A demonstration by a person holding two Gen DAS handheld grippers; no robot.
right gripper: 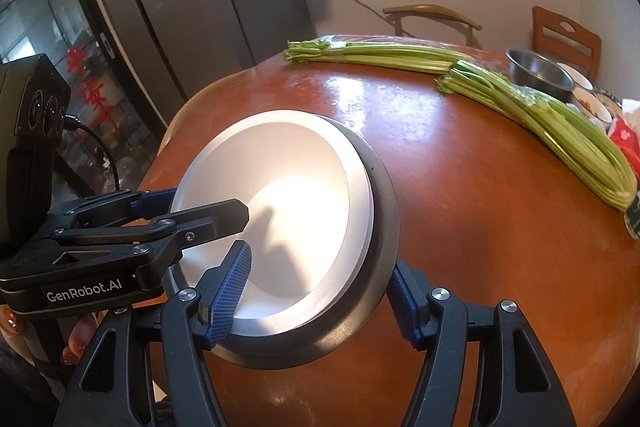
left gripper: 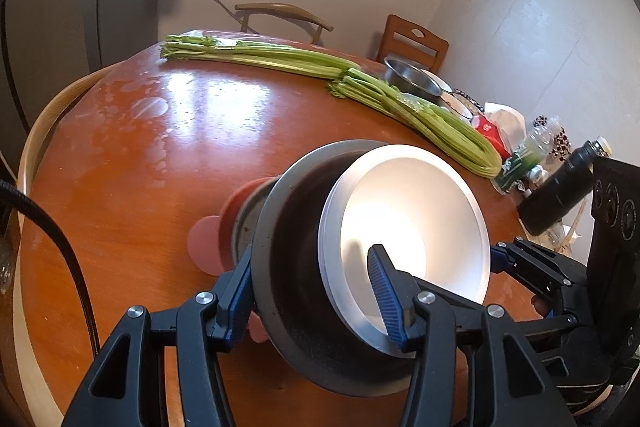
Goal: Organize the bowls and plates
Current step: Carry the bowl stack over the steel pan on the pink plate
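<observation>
A white bowl [left gripper: 416, 219] sits nested in a dark grey bowl [left gripper: 292, 227], tilted over the brown table. In the left wrist view my left gripper [left gripper: 316, 299] is shut on the near rims of both, one finger inside the white bowl, one outside the dark bowl. A pink plate [left gripper: 206, 245] and a red-rimmed dish [left gripper: 240, 203] lie under the stack. In the right wrist view my right gripper [right gripper: 320, 287] grips the same white bowl [right gripper: 280, 195] and dark bowl [right gripper: 380, 195] from the opposite side. The left gripper [right gripper: 168, 215] shows at the left.
Two celery bunches [left gripper: 280, 57] [right gripper: 540, 111] lie across the far table. A steel bowl [left gripper: 412, 77] [right gripper: 538, 69] and small dishes stand at the far right with bottles [left gripper: 560, 183] and packets. Chairs [left gripper: 284, 15] and a fridge [right gripper: 180, 7] stand behind.
</observation>
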